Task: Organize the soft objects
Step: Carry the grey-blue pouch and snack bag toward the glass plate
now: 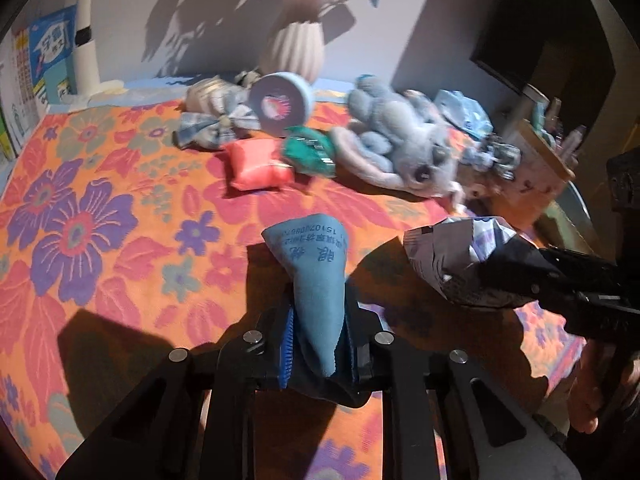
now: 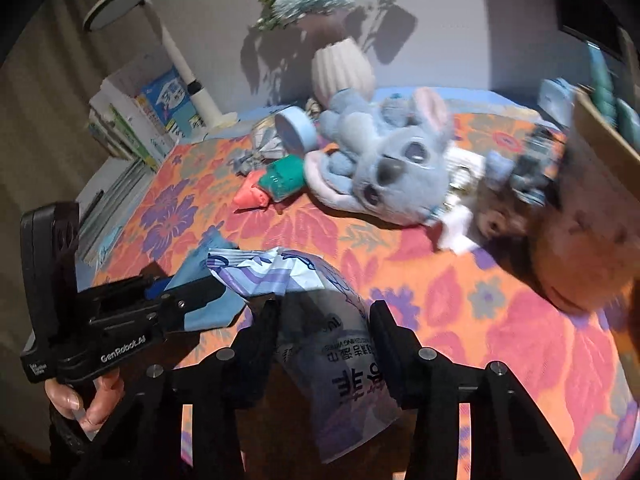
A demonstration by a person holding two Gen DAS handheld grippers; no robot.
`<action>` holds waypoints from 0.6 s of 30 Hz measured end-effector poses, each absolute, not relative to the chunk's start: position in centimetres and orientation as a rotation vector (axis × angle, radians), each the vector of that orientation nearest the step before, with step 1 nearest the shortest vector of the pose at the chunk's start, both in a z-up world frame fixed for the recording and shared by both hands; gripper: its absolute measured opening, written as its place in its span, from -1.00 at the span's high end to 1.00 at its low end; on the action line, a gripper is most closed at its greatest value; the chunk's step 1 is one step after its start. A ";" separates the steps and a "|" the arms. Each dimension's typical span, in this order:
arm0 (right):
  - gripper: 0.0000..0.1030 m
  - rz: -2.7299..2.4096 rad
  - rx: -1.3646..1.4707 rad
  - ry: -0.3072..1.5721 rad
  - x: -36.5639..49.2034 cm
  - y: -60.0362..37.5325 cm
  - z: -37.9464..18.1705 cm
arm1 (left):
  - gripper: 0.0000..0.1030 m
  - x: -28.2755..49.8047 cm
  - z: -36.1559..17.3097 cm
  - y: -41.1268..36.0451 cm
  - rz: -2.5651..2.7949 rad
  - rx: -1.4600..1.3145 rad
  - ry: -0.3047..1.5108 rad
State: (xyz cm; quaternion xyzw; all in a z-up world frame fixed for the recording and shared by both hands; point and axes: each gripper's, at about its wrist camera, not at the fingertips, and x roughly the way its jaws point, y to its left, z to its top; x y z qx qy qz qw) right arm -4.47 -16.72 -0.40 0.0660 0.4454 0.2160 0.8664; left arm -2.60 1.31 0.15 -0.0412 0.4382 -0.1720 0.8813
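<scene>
Left wrist view: left gripper (image 1: 320, 344) clamps limp blue cloth (image 1: 316, 276); right gripper (image 2: 324, 320) pinches light, crinkly packet (image 2: 344, 356) at its middle; neither looks fragile.

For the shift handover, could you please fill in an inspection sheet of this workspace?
Surface: floral cloth, orange, covers the table.
Job's things: blue cloth in the left gripper; tissue pack between the right gripper's fingers; plush toy, red pouch, green pouch and bow lying at the back.
Clutter: tape roll, vase, books, wooden box.
Grippers: left gripper shut on the blue cloth; right gripper around the tissue pack, contact unclear.
Cables: nothing seen.
Surroundings: wall, lamp.
</scene>
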 end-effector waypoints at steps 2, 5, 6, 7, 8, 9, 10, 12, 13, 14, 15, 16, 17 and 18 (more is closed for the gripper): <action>0.15 0.438 0.161 0.930 -5.2 -18.0 -0.1 | 0.67 -3.1 0.6 0.5 -0.389 -0.084 0.903; 0.15 0.415 0.186 0.912 -6.6 -19.8 0.6 | 0.67 -3.9 1.3 -1.5 -0.438 -0.079 0.894; 0.15 0.405 0.190 0.903 -7.1 -20.3 0.9 | 0.67 -4.1 1.5 -2.0 -0.448 -0.075 0.891; 0.15 0.389 0.196 0.892 -7.6 -21.1 1.2 | 0.67 -4.4 1.8 -3.0 -0.466 -0.067 0.887; 0.16 0.377 0.202 0.884 -8.0 -21.7 1.5 | 0.67 -4.6 2.0 -3.7 -0.480 -0.059 0.884; 0.17 0.364 0.209 0.875 -8.4 -22.4 1.8 | 0.67 -4.8 2.3 -4.6 -0.496 -0.048 0.879; 0.18 0.350 0.217 0.866 -8.8 -23.2 2.1 | 0.67 -5.1 2.6 -5.7 -0.513 -0.034 0.876; 0.29 0.322 0.237 0.840 -9.7 -25.1 2.7 | 0.67 -5.5 3.2 -7.4 -0.536 -0.007 0.871; 0.45 0.315 0.250 0.831 -10.0 -25.9 3.0 | 0.67 -5.8 3.5 -8.4 -0.554 0.006 0.866; 0.47 0.310 0.262 0.824 -10.3 -26.6 3.2 | 0.67 -6.0 3.8 -9.2 -0.568 0.014 0.860; 0.47 0.300 0.274 0.813 -10.6 -27.4 3.4 | 0.67 -6.3 4.2 -10.3 -0.587 0.025 0.854; 0.47 0.282 0.280 0.805 -10.9 -28.3 3.6 | 0.67 -6.4 4.3 -11.1 -0.594 0.035 0.851; 0.47 0.273 0.280 0.808 -11.0 -29.0 3.6 | 0.67 -6.5 4.4 -12.0 -0.596 0.051 0.849; 0.47 0.288 0.276 0.831 -10.8 -29.4 3.1 | 0.67 -6.5 4.5 -12.4 -0.595 0.060 0.850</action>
